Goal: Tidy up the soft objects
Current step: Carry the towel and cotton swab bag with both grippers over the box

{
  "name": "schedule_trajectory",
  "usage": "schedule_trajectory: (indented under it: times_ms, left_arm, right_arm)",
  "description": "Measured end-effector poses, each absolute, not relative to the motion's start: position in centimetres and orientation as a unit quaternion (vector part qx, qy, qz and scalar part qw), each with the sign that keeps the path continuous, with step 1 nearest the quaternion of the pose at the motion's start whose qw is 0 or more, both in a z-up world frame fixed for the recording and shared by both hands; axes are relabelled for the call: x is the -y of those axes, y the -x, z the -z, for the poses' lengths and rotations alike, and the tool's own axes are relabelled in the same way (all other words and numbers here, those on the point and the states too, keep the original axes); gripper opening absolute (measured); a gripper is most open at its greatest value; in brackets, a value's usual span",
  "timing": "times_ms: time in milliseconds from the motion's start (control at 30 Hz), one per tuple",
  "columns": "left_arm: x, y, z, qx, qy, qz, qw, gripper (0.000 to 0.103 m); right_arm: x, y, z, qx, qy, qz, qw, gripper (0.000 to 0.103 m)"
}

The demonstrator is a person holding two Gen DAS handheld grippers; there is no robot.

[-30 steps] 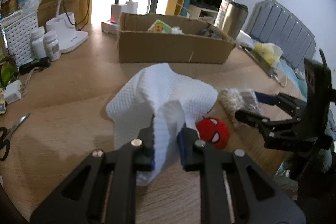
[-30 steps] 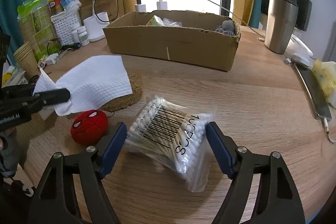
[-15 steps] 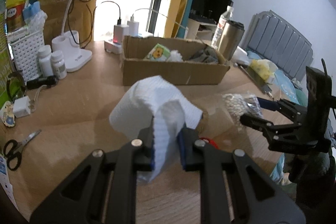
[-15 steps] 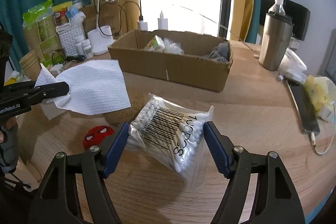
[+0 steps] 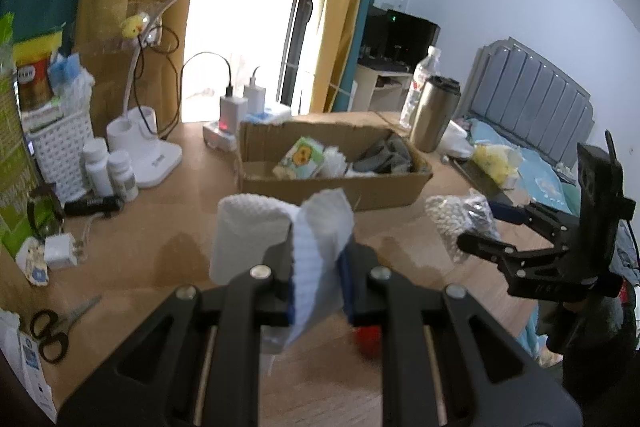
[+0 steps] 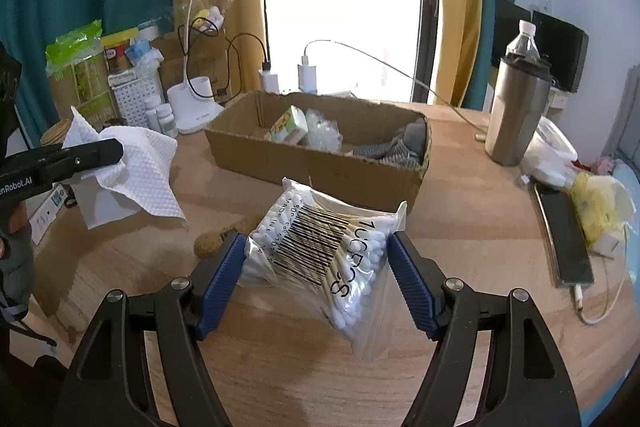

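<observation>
White embossed paper towel (image 5: 256,227): hanging clear of the wooden table (image 6: 480,227), its folded edge being pinched flat between the pressed-together jaws of the left gripper (image 5: 318,283). A second ago it was draped on the tabletop over the red spider-face plush (image 5: 368,337); it is now being carried higher, with the plush showing only as a red blur under the fingers.

Clear bag of cotton swabs (image 6: 320,251): being squeezed across its width by the right gripper (image 6: 316,267), jaws spread wide but bearing on both sides. It too has been lifted off the table since a second ago.

Meaning for the task: both soft items are airborne and facing the open cardboard box (image 6: 320,163), which is already holding a tissue pack and grey cloth; the drop-in appears to be next.

Legible writing: bag showing a barcode, "MADE IN" and "100PCS", partly warped; left gripper's side reading "nRobot.AI", cut off.
</observation>
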State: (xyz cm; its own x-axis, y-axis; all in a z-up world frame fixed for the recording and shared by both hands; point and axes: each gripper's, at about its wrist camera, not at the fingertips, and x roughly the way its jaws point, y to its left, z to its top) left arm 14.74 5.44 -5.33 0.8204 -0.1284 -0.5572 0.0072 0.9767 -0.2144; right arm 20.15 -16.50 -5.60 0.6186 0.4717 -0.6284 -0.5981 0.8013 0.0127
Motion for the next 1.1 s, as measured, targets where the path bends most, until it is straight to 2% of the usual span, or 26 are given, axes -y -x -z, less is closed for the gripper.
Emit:
schedule_trajectory:
  times_ms: [733, 1100]
  left_arm:
    - [-5.3, -17.5, 0.7, -0.255, 0.074, 0.047, 0.963, 0.017]
    - [-6.0, -20.5, 1.1, -0.251, 0.074, 0.042, 0.964, 0.017]
  right_arm:
    - [16.7, -22.9, 3.0, -0.289, 0.086, -0.303, 0.904, 0.076]
    - [16.6, -25.5, 2.8, -0.283, 0.076, -0.305, 0.906, 0.076]
